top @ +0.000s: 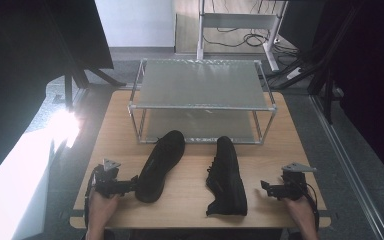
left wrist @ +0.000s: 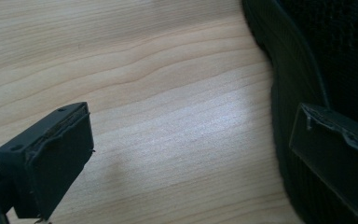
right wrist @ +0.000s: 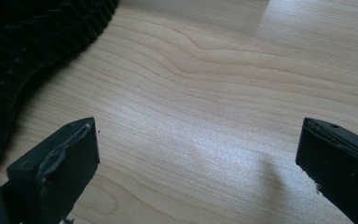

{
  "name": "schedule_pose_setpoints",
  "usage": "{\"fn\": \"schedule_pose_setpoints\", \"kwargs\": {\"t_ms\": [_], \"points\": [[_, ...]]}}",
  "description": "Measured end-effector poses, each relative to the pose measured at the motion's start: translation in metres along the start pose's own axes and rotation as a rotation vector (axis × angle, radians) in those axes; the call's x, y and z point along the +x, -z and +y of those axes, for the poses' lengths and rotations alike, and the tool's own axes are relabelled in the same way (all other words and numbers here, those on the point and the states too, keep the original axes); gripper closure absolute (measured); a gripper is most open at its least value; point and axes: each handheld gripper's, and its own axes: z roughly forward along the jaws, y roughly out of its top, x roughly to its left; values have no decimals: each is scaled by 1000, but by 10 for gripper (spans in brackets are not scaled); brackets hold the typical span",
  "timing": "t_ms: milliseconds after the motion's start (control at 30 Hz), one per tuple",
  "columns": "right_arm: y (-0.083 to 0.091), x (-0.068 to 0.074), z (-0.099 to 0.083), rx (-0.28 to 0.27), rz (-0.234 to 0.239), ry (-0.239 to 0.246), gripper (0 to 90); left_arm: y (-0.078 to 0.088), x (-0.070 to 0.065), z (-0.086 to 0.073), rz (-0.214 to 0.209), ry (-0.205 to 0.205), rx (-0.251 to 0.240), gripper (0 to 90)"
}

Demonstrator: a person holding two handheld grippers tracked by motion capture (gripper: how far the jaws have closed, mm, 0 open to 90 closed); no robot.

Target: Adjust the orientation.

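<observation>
Two black shoes lie on the wooden table point(top: 280, 145). The left shoe point(top: 161, 164) stands on its sole, toe toward the rack. The right shoe point(top: 227, 176) lies tipped on its side, and the right gripper view shows its ribbed sole point(right wrist: 23, 42). My left gripper point(top: 132, 182) is open at the left shoe's heel. In the left gripper view point(left wrist: 191, 116) one jaw overlaps the shoe's mesh side point(left wrist: 335, 56); whether they touch I cannot tell. My right gripper point(top: 266, 187) is open over bare wood point(right wrist: 198, 126), a little right of the right shoe.
A two-shelf metal rack point(top: 202, 85) stands at the back of the table, both shelves bare. Desk legs and cables point(top: 250, 37) are on the floor behind it. Bright glare point(top: 62, 125) falls left of the table.
</observation>
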Motion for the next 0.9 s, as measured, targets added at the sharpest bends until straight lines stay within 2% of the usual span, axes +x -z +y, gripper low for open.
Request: {"fn": "schedule_pose_setpoints", "kwargs": {"t_ms": [133,567,900], "points": [[0,0,0,0,2,-1,0,0,-5,0,-14,-26,9,0],[0,0,0,-4,4,-4,0,-3,-35,3,-72,-116,19,0],[0,0,0,-6,5,-5,0,-4,-48,5,-110,-144,22,0]]}}
